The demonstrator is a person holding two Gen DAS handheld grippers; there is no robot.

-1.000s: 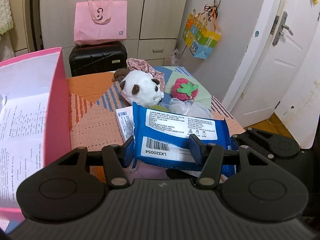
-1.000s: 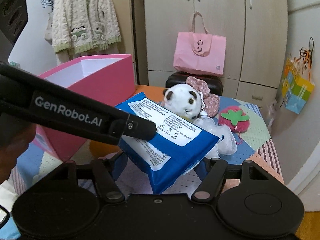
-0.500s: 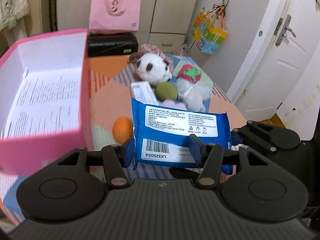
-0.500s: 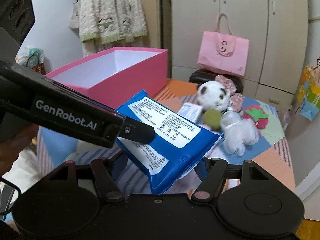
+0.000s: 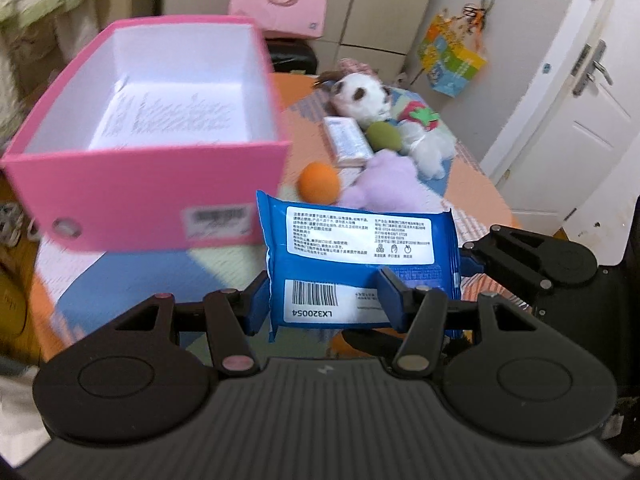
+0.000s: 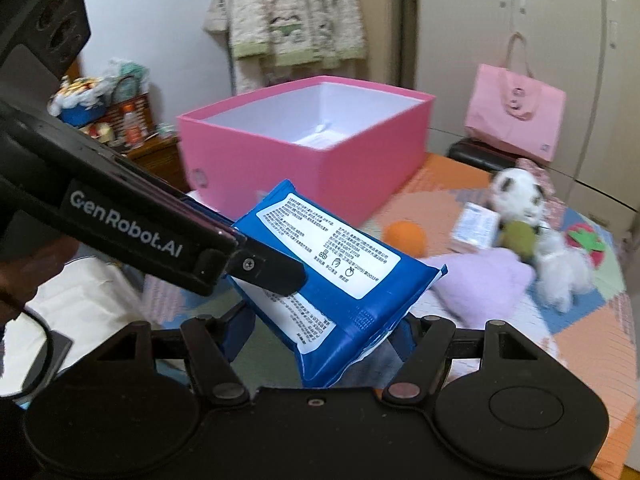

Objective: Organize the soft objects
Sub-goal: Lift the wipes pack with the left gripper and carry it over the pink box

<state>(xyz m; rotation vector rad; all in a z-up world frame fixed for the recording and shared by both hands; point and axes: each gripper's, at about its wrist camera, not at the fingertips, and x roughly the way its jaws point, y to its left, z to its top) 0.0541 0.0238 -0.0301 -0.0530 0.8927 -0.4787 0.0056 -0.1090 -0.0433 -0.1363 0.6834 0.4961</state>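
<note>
A blue wet-wipes pack (image 5: 360, 248) is held in the air by both grippers. My left gripper (image 5: 324, 300) is shut on its near end. My right gripper (image 6: 320, 332) is shut on its other end, and the pack also shows in the right wrist view (image 6: 332, 272). An open pink box (image 5: 160, 148) with a printed sheet on its floor stands on the table to the left, also in the right wrist view (image 6: 320, 148). A panda plush (image 5: 368, 96), a green ball (image 5: 384, 138), an orange ball (image 5: 320, 182), a purple plush (image 5: 384, 184) and a strawberry plush (image 6: 584, 240) lie on the table beyond.
A small white packet (image 5: 346, 142) lies by the panda. A pink bag (image 5: 280, 0) sits on a black case behind the table. A white door (image 5: 572, 92) is at right. A cluttered shelf (image 6: 104, 120) stands at left in the right wrist view.
Both grippers, still holding the pack, have risen and pulled back toward the near side. The pink box's open top and the balls and purple plush have come into view.
</note>
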